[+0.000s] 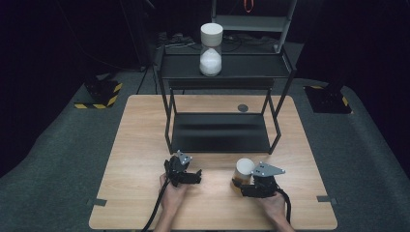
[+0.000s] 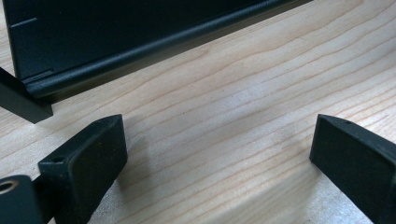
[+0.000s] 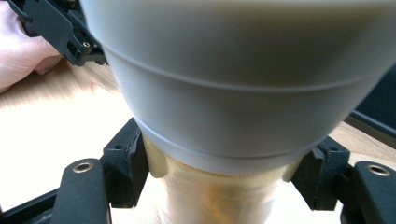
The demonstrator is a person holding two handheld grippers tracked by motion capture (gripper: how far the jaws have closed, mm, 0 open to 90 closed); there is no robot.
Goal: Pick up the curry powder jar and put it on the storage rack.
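Hourglass (image 1: 243, 173) with white cap and amber glass body, near right part of wooden table (image 1: 140, 145), just in front of black metal shelf (image 1: 220, 133). Right gripper (image 1: 249, 186) clenched on glass body just below cap; in right gripper view, black jaws pressed against both sides of amber glass (image 3: 210, 196), grey-white cap (image 3: 233, 93) looming large above. Left gripper (image 1: 191, 175) near left of centre on table, well apart from held hourglass; in left gripper view, jaws spread wide, released, bare wood grain (image 2: 224, 116) between, lower edge of shelf (image 2: 116, 51) just beyond. Second hourglass (image 1: 211, 49), white sand gathered in lower bulb, upright on top tier of shelf at far side. Small dark round disc (image 1: 242, 108) on table at far right, behind shelf. Hands on both grippers at near edge; black cables trailing off near side. Grey carpet around table.
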